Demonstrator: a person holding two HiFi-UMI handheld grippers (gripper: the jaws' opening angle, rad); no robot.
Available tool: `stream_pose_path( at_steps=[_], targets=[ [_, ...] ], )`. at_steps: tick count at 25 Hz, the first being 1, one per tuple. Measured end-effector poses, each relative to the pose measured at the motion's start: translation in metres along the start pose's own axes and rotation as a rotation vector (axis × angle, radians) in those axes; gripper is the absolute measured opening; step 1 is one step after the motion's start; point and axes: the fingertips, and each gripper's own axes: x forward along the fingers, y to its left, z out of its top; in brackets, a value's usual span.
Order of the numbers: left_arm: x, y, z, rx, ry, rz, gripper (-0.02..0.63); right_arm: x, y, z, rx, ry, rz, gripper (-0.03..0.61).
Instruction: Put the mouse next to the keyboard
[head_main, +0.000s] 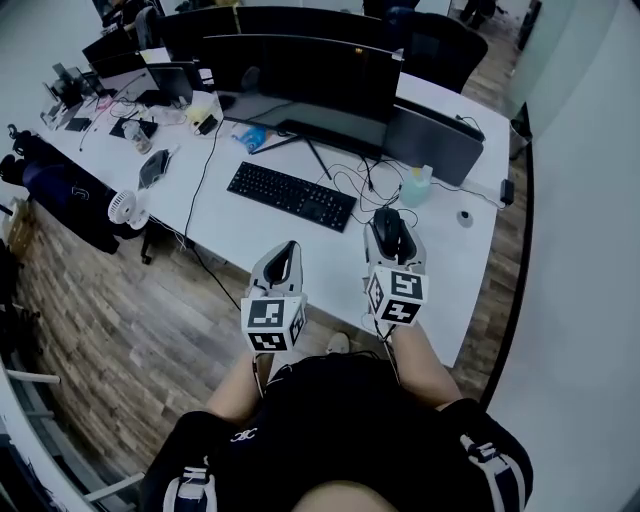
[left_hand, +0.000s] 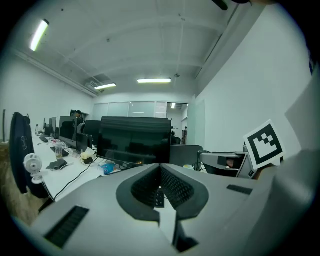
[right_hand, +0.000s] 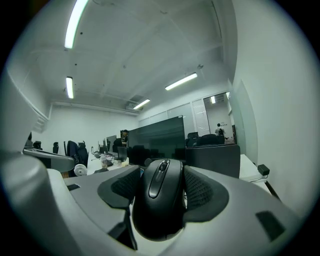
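Left gripper (head_main: 290, 250) – jaws pressed together at the tips, nothing between them. It is held over the near edge of the counter (head_main: 445, 270). In the left gripper view (left_hand: 160, 168) a sliver of keyboard shows through the gap below the closed tips.

Right gripper (head_main: 389, 226) – jaws pinching the mouse (head_main: 388, 233) by its two sides. The right gripper view (right_hand: 161, 171) shows the black mouse (right_hand: 160, 197) filling the space between the ribbed pads (right_hand: 200, 189), wheel uppermost, nose pointing away along the jaws. Whether it touches the counter I cannot tell.

Keyboard (head_main: 291, 195) – black, flat on the counter, ahead of the left jaws and ahead-left of the right jaws. It is apart from the mouse.

Monitor (head_main: 300, 82) – wide, dark, beyond the keyboard, straight ahead of both pairs of jaws.

Bottle (head_main: 416, 186) – pale green, just ahead of the right jaws, among loose cables (head_main: 358, 186).

Fan (head_main: 122, 208) – small, white, far to the left of the left jaws, at the counter's edge.

Marker cubes – one behind each pair of jaws, left (head_main: 273, 322) and right (head_main: 397, 295).
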Motion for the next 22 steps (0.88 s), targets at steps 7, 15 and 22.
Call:
stream_pose_path(
  at_steps=[7, 15, 22],
  targets=[
    [0.057, 0.003, 0.0, 0.002, 0.053, -0.017, 0.012, 0.048, -0.034, 0.01, 0.001, 0.008, -0.019, 0.29],
    [0.105, 0.004, 0.006, 0.037, 0.078, -0.072, 0.012, 0.096, -0.071, 0.004, -0.002, 0.031, -0.07, 0.29],
    [0.155, 0.021, 0.007, 0.051, 0.088, -0.154, 0.012, 0.142, -0.087, -0.026, 0.005, 0.098, -0.131, 0.29]
  ],
)
